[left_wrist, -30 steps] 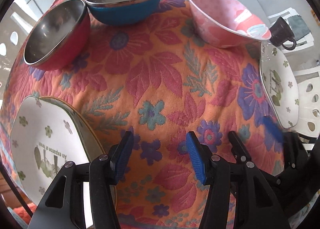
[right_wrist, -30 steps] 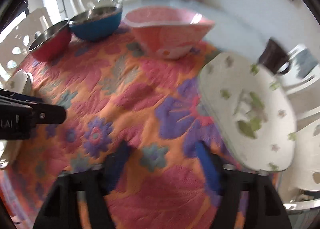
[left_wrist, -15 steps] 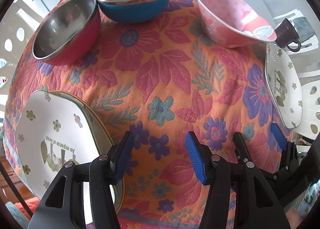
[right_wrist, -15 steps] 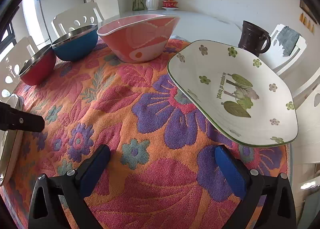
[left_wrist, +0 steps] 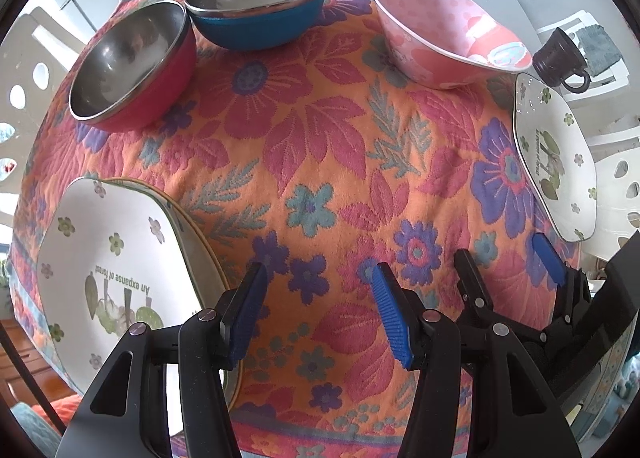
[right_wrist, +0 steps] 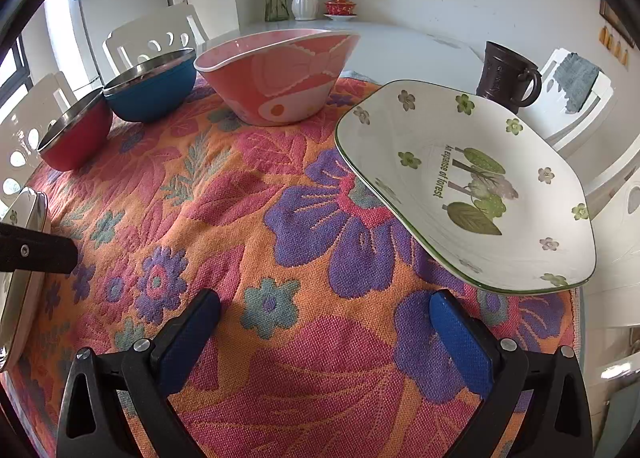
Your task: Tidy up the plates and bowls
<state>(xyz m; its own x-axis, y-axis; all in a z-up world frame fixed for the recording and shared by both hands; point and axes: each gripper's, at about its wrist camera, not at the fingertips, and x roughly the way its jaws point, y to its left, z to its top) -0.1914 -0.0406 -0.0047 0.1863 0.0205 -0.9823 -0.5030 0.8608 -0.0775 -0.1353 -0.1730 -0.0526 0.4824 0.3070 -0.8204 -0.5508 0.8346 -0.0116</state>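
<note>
A white flowered plate (right_wrist: 472, 185) lies on the floral cloth at the right, just ahead and to the right of my right gripper (right_wrist: 326, 334), which is wide open over bare cloth. A stack of matching plates (left_wrist: 108, 258) sits at the left, beside my left gripper (left_wrist: 316, 310), which points down, half open and holds nothing. Along the far side stand a red bowl (left_wrist: 128, 65), a blue bowl (left_wrist: 256, 5) and a pink bowl (left_wrist: 436, 33). In the left wrist view the right gripper (left_wrist: 508, 266) stands near the single plate (left_wrist: 552, 161).
A dark mug (right_wrist: 508, 73) stands on the bare white tabletop behind the single plate. White chairs (right_wrist: 152, 37) ring the table. The cloth (right_wrist: 240, 197) lies flat between the bowls and both grippers. The plate on the right reaches close to the table edge.
The right gripper's jaws have spread wider and its view has steadied from a blur, rolling a little. The left view has shifted slightly, so the bowls sit lower in the picture.
</note>
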